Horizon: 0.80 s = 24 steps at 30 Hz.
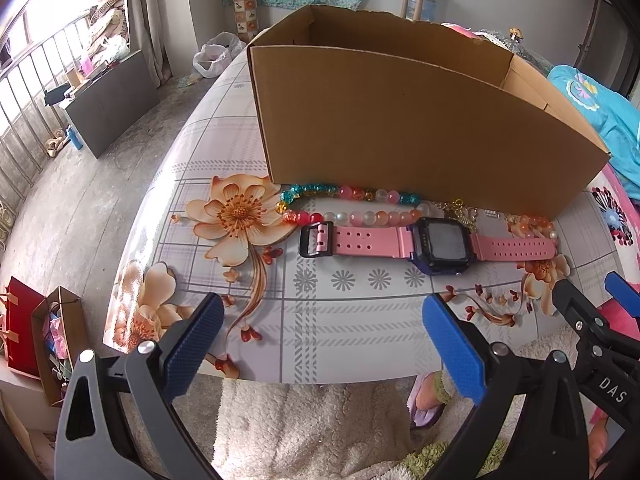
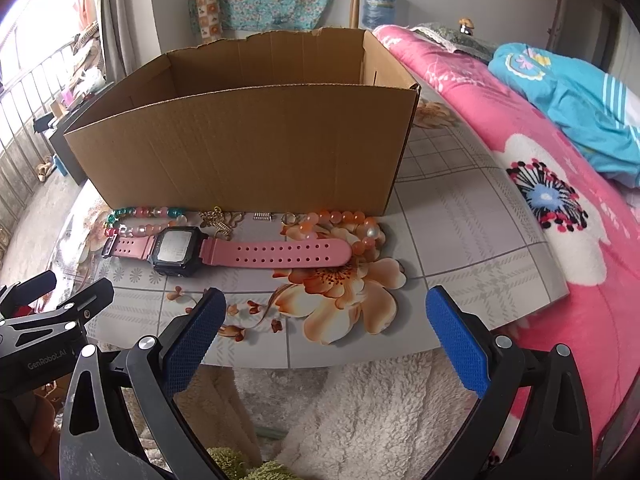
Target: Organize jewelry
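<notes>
Nothing appears to be put away yet. The open brown cardboard box (image 2: 240,148) stands on the floral-printed tabletop (image 2: 460,240), and what can be seen of its inside walls is bare. All the jewelry lies in a row on the tabletop just in front of the box's near wall: a pink-strapped digital watch with a dark square case (image 1: 432,244), a multicoloured bead bracelet of teal, pink and white beads (image 1: 340,204) behind the buckle end of the strap, a small tangle of gold-coloured chain (image 1: 460,210), a tiny silver clasp-like piece (image 2: 263,216), and a bracelet of orange beads (image 2: 352,224) curled around the strap's tip.

The left gripper (image 1: 324,344) and the right gripper (image 2: 326,340) are both held wide apart above the near table edge, well short of the jewelry, and nothing is gripped by either. Every piece is judged left to be moved.

The floor of the box is hidden behind its near wall, so it cannot be confirmed empty. The gold chain is too tangled and small to be identified, and part of the orange bracelet is covered by the watch strap.
</notes>
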### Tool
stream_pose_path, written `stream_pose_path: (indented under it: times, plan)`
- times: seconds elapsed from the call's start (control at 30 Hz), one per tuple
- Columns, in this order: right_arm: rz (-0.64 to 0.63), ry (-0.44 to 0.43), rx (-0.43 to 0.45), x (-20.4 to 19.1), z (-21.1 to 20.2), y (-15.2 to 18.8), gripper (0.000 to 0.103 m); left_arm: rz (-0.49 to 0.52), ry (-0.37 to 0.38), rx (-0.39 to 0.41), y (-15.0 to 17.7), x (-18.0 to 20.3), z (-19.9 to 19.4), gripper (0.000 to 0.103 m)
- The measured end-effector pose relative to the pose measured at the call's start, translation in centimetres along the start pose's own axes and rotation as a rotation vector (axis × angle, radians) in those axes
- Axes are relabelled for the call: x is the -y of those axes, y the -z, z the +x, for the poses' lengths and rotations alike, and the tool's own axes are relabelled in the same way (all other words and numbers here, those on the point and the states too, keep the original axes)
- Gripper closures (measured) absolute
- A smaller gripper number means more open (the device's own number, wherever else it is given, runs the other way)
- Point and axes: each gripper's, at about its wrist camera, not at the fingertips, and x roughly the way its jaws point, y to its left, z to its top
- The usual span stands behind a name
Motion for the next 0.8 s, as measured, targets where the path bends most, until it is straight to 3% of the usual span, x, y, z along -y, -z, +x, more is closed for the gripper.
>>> stream_pose_path:
  times: [0.8]
  plan:
    - [0.001, 0.010, -0.001, -0.27, -0.24, -0.49, 0.007, -0.002, -0.001, 0.001, -0.03, -0.11, -0.08, 0.005]
